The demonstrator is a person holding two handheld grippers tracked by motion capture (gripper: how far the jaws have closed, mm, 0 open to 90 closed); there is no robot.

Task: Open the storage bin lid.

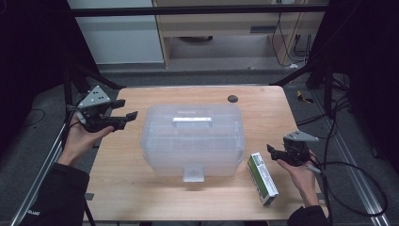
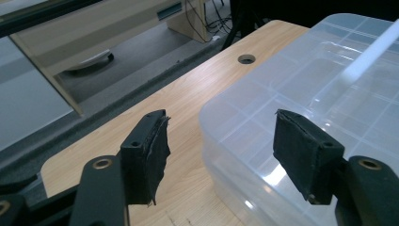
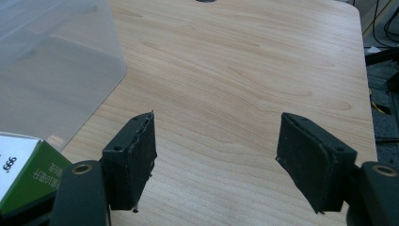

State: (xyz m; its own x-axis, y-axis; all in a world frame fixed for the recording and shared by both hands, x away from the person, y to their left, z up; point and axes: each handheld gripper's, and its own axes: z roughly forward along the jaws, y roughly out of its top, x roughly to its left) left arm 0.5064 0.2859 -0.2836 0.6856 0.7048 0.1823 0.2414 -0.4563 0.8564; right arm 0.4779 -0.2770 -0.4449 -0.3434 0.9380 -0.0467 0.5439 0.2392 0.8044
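A translucent plastic storage box (image 1: pixel 193 139) with a closed lid and a white handle (image 1: pixel 191 119) stands in the middle of the wooden table (image 1: pixel 141 188). My left gripper (image 1: pixel 126 109) hovers open off the box's left side, held above the table's left edge; in the left gripper view the box (image 2: pixel 306 94) lies ahead and to the right of my jaws. A green and white carton (image 1: pixel 262 177) lies flat right of the box. My right gripper (image 1: pixel 273 149) is open just right of the carton (image 3: pixel 19 169), with bare wood between its jaws.
A round cable hole (image 1: pixel 232 98) sits near the table's far edge. Beyond the table stand a wooden desk (image 1: pixel 235 23) and a white panel (image 1: pixel 117 33). Dark metal frame bars (image 1: pixel 301 70) flank the table, and cables (image 1: pixel 357 188) trail on the floor at right.
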